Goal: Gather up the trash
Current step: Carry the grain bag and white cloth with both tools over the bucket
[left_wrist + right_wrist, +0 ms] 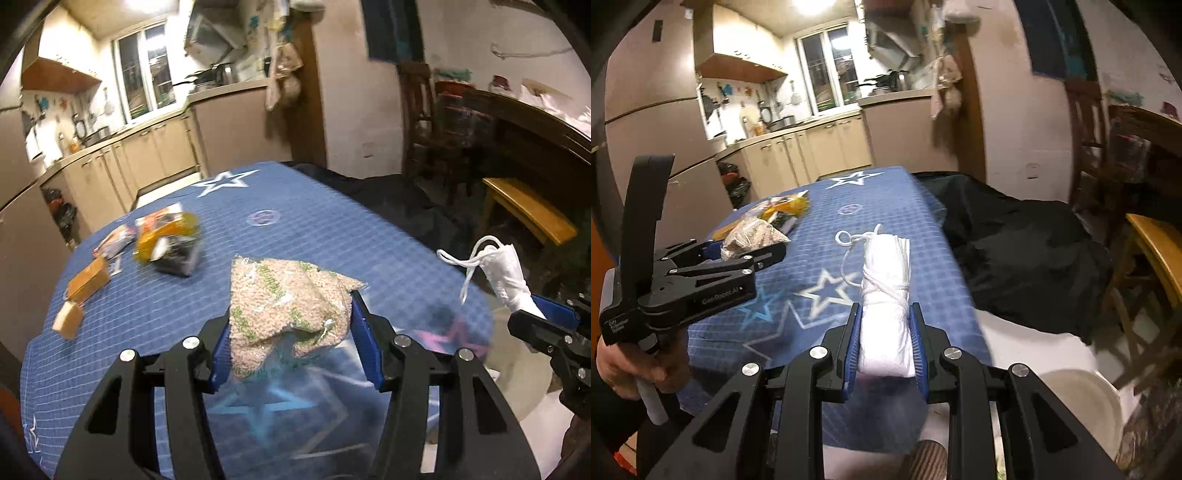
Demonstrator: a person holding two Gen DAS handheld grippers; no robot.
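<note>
My left gripper (291, 314) is shut on a clear plastic bag printed with a pellet pattern and green marks (284, 295), held above the blue star tablecloth (166, 295). The bag also shows in the right wrist view (753, 236), with the left gripper (750, 254) around it. My right gripper (884, 314) is shut on a rolled white face mask (884, 291) with loose ear loops; it shows at the right of the left wrist view (509, 273). More trash lies on the table's left side: an orange snack wrapper (166, 240), flat packets (114, 240) and two brown boxes (88, 284).
A white bin (1078, 402) stands on the floor at the lower right, below the table's edge. A black cloth heap (1015, 251) lies right of the table, with a wooden stool (1156, 243) beyond it. Kitchen cabinets (147, 147) stand behind.
</note>
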